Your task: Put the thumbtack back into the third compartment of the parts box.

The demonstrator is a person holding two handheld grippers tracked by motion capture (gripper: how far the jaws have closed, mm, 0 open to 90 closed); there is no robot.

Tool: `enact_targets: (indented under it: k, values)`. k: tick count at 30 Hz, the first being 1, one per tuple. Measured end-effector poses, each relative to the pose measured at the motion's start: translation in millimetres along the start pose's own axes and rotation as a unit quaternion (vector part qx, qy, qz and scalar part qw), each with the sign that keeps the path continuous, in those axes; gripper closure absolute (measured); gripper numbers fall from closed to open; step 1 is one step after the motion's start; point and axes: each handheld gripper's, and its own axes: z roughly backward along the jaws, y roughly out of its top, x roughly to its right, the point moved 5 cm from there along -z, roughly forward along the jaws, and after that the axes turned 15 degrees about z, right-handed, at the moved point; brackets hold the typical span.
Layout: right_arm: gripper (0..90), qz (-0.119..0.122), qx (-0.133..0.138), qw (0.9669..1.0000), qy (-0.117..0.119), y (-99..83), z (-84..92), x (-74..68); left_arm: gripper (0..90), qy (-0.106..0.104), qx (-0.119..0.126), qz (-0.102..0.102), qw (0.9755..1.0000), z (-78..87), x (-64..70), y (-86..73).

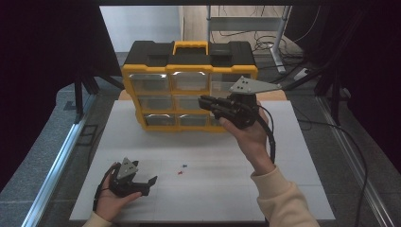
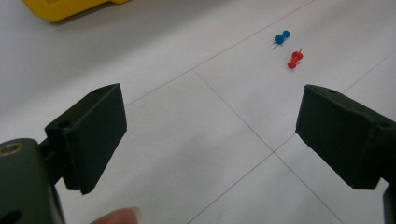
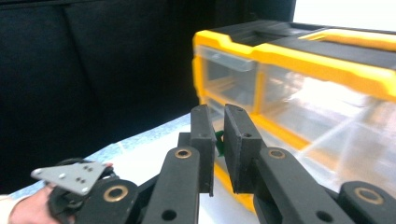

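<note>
Right gripper (image 1: 204, 100): jaws pinched on a small green item (image 3: 219, 141), raised before yellow drawer organizer (image 1: 189, 87). Left gripper (image 1: 150, 183): jaws apart, near blue pushpin (image 2: 281, 37) and red pushpin (image 2: 294, 59).

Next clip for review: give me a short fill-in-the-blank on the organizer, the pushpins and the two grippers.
1. The left gripper rests low over the table with its fingers ____.
2. On the white table lie a red pushpin and a ____ pushpin.
3. The drawer organizer has a yellow frame and a ____ top.
4. A small ____ object sits between the right gripper's nearly closed fingers.

Missing words: open; blue; black; green
</note>
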Motion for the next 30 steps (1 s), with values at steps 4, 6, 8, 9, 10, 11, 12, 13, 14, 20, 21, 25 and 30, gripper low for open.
enact_targets:
  k: [4, 6, 8, 9, 10, 11, 12, 13, 14, 20, 21, 25, 30]
  values:
    - [82.3, -0.007, -0.009, 0.9996, -0.027, -1.5, 5.1, 18.9, 9.3, 0.0, -0.001, 0.0, 1.0, -0.2, -0.6, 0.0]
    - [82.2, -0.009, -0.01, 0.9993, -0.035, -2.3, 5.7, 22.4, 9.3, -0.002, -0.002, 0.0, 1.0, -0.6, -0.4, -0.2]
    - [82.2, -0.018, -0.008, 0.9988, -0.046, -3.6, 6.4, 28.3, 9.3, -0.004, -0.003, 0.0, 1.0, -1.2, 0.1, -0.4]
    - [82.2, -0.02, -0.009, 0.9985, -0.049, -4.1, 6.8, 30.8, 9.3, -0.005, -0.003, 0.0, 1.0, -1.4, 0.3, -0.4]
    - [82.2, -0.016, -0.015, 0.9979, -0.061, -4.7, 7.6, 35.4, 9.3, -0.004, -0.003, -0.001, 1.0, -1.3, 0.3, -0.3]
    - [82.2, -0.016, -0.015, 0.9979, -0.061, -4.7, 7.6, 35.4, 9.3, -0.004, -0.003, -0.001, 1.0, -1.1, 0.2, -0.2]
    - [82.1, -0.012, -0.017, 0.9975, -0.067, -4.6, 7.6, 37.5, 9.3, -0.004, -0.003, 0.0, 1.0, -1.0, 0.1, -0.2]
    - [82.1, -0.011, -0.019, 0.997, -0.074, -4.6, 8.1, 39.5, 9.3, -0.004, -0.003, 0.0, 1.0, -0.9, -0.1, -0.1]
    - [82.1, -0.01, -0.021, 0.9966, -0.078, -4.7, 8.6, 41.6, 9.3, -0.004, -0.002, 0.002, 1.0, -0.8, -0.1, 0.0]
    - [82.1, -0.012, -0.029, 0.9949, -0.096, -7.0, 10.4, 52.6, 9.3, -0.004, 0.0, 0.001, 1.0, -0.5, 0.0, 0.3]
    - [82.1, -0.011, -0.033, 0.9943, -0.101, -7.5, 11.4, 54.3, 9.3, -0.004, 0.0, 0.002, 1.0, -0.5, 0.0, 0.4]
    - [82.0, -0.011, -0.04, 0.9927, -0.113, -9.4, 13.0, 62.5, 9.3, -0.003, 0.0, 0.002, 1.0, -0.6, -0.6, 0.3]
    - [82.0, -0.013, -0.045, 0.9905, -0.129, -12.3, 12.6, 70.7, 9.3, -0.003, 0.0, 0.002, 1.0, -0.7, -0.5, 0.4]
